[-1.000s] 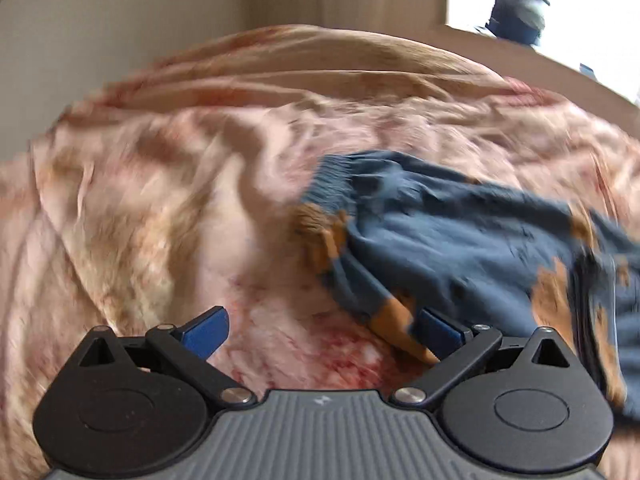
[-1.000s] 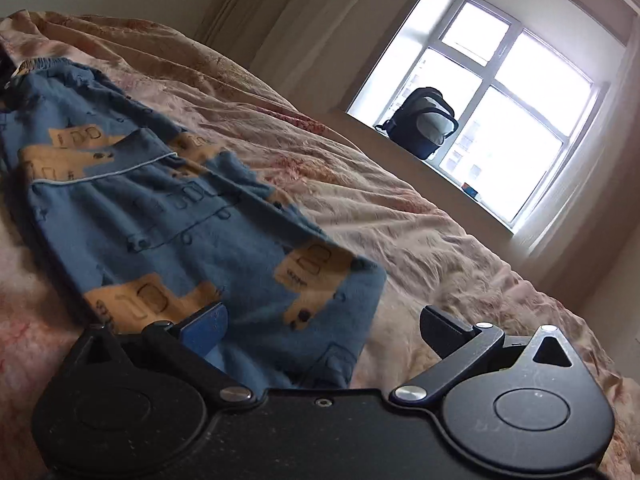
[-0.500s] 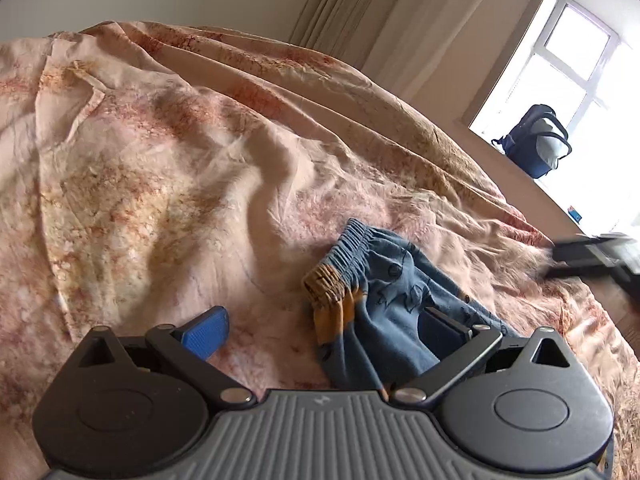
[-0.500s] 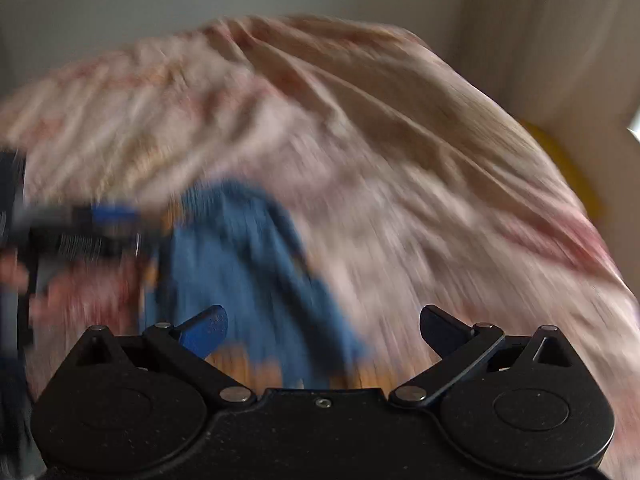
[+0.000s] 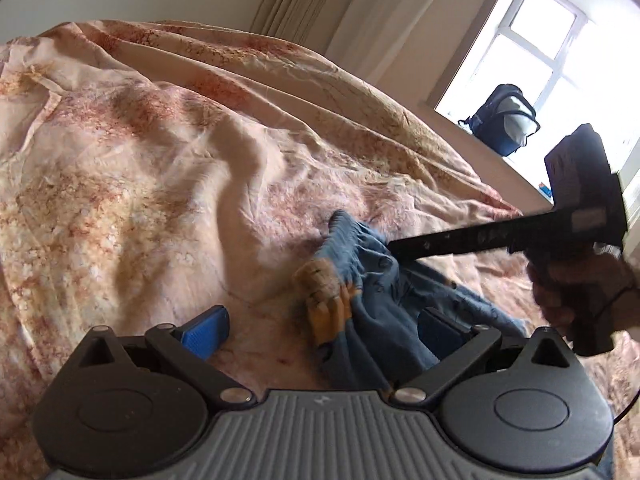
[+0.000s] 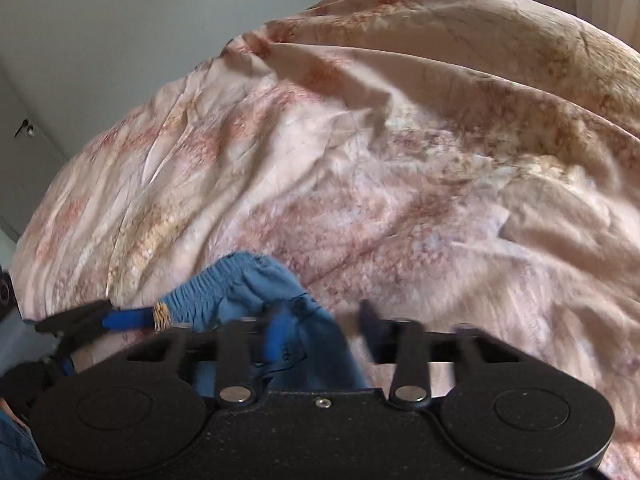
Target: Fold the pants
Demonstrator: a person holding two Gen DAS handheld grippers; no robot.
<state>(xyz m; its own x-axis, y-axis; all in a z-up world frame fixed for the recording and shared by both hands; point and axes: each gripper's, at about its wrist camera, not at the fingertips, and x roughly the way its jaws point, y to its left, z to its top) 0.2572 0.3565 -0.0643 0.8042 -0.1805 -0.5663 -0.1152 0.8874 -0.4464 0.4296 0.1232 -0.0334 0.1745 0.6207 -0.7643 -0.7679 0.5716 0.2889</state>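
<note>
The blue pants (image 5: 376, 300) with orange patches lie bunched on the pink bed cover, waistband up. My left gripper (image 5: 320, 326) is open, its fingers on either side of the waistband corner. In the left wrist view the right gripper (image 5: 394, 248) reaches in from the right, its tip at the waistband. In the right wrist view the pants (image 6: 256, 296) lie under the left finger of my right gripper (image 6: 318, 322), whose fingers are partly closed and blurred. The left gripper's blue pad (image 6: 128, 317) touches the waistband's orange edge there.
A wrinkled pink floral bed cover (image 5: 160, 168) spreads all around. A window with a dark backpack (image 5: 504, 120) on its sill is at the far right, with curtains beside it. A wall and a door (image 6: 24, 140) stand beyond the bed.
The right gripper swung from the pant legs to the waistband end and its fingers have narrowed. The left gripper stayed open at the waistband. The pants are now bunched.
</note>
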